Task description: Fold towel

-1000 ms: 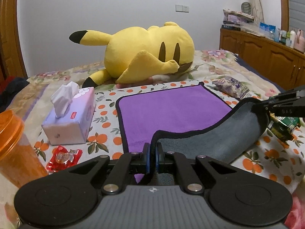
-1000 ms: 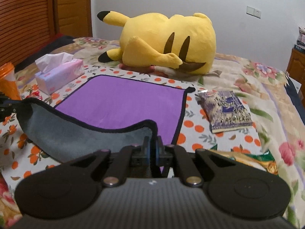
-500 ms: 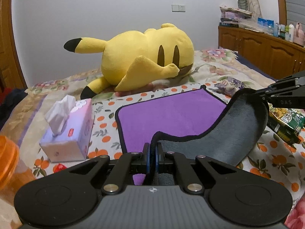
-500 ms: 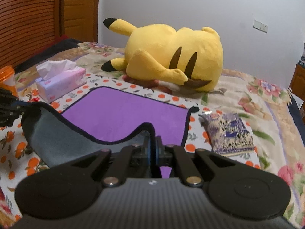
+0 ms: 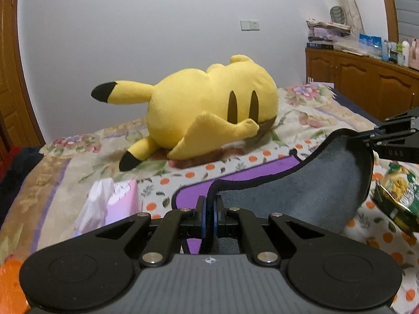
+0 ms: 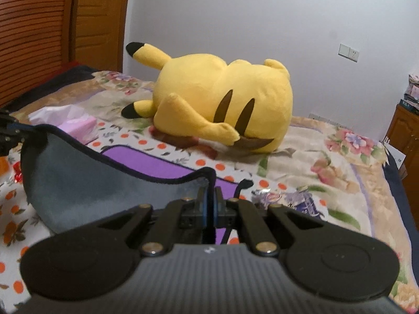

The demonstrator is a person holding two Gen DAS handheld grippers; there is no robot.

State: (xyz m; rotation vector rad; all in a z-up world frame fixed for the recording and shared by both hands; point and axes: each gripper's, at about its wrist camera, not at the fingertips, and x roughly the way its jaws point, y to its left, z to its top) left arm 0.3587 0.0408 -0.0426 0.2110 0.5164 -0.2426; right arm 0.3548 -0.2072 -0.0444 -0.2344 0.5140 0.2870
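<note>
Because I want the near edge of the towel (image 5: 309, 196) to travel over the rest of it, I hold it by its two near corners, one in each tool. The cloth hangs between them in a sagging curve, grey underside turned toward me, black hem running along the top. Its far half lies flat on the bed (image 5: 309, 115), purple face up, and only a strip of that purple shows past the raised part.

My left gripper (image 5: 208, 209) is pressed together on the left corner, the hem caught between its blue pads. My right gripper (image 6: 209, 204) is pinched on the right corner in the same way; in the left view it shows at the right edge, with the cloth bunched at its tip. I judge that holding both corners level and taut enough keeps the fold line straight, so the near hem can meet the far hem squarely.

Beyond the far hem lies a big yellow plush toy (image 5: 209, 115), close enough that I would set the edge down short of it. A pink tissue box (image 5: 115, 204) sits to the left of the towel, and a green snack bag (image 5: 395, 196) lies to the right, below my right tool. A purple packet (image 6: 290, 198) lies just beside the far right corner. None of them touches the cloth, as far as I can tell, so the fold should land clear if I keep within the purple outline.
</note>
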